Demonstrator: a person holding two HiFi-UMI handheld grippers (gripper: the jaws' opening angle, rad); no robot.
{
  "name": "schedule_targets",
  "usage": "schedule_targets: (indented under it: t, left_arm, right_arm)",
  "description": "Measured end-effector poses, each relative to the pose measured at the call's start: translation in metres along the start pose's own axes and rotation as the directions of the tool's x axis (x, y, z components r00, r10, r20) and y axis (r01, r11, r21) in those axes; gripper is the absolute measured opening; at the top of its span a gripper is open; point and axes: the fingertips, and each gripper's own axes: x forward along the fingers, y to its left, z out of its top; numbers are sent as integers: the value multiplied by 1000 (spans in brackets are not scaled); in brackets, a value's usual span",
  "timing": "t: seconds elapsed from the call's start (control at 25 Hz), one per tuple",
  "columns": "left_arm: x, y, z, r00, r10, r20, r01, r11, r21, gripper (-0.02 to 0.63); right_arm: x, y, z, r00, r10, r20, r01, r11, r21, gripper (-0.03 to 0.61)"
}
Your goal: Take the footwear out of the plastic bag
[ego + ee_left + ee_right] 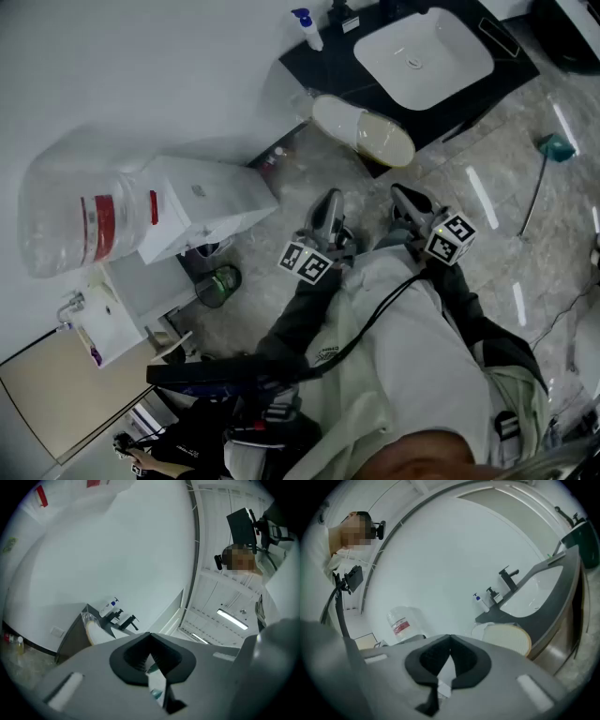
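Head view looks steeply down on a bathroom, where the pair of white slippers with pale beige soles, sealed in a clear plastic bag, leans against the near end of the black table that carries a white oval basin and a white pump bottle with a blue top. The bag seems parked there simply as the starting spot, soles turned outward so it is easy to reach from the grey marbled floor. Both tools hang close to the person's body, well apart from the bag and pointed roughly toward it. The left gripper has its fingers pressed fully together with nothing between them, which the left gripper view confirms, the dark tips meeting at a point with only wall behind. The right gripper is likewise closed tight and empty, and its own view frames the bagged slippers beyond the tips, suggesting it is lined up for the approach. By this reading the task has not begun: the bag is untouched and sealed. A large clear water bottle with a red label and a white box-shaped cabinet stand off to the left, out of the way.
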Motion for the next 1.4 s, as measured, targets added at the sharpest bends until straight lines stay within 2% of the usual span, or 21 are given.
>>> schedule_targets:
  t: [0.28,0.44,1.08,1.4]
  left_arm:
    - [-10,0,1,999,-27,-40,27,1000,3,-1]
    - [-20,5,5,1000,-1,-27,1,1000,1,0]
    - [-25,10,-6,999,53,6,-53,997,-55,0]
    - [-16,10,-17,998,54,13,-53,994,-94,-1]
  right_arm:
    - [-5,5,-9,998,-55,22,55,998,24,0]
    - [0,14,-15,1000,-30,5,30,1000,-2,0]
    - [-3,17,-19,998,35,-49,-34,999,21,0]
    - [-5,12,-21,988,78,-131,-97,984,-147,0]
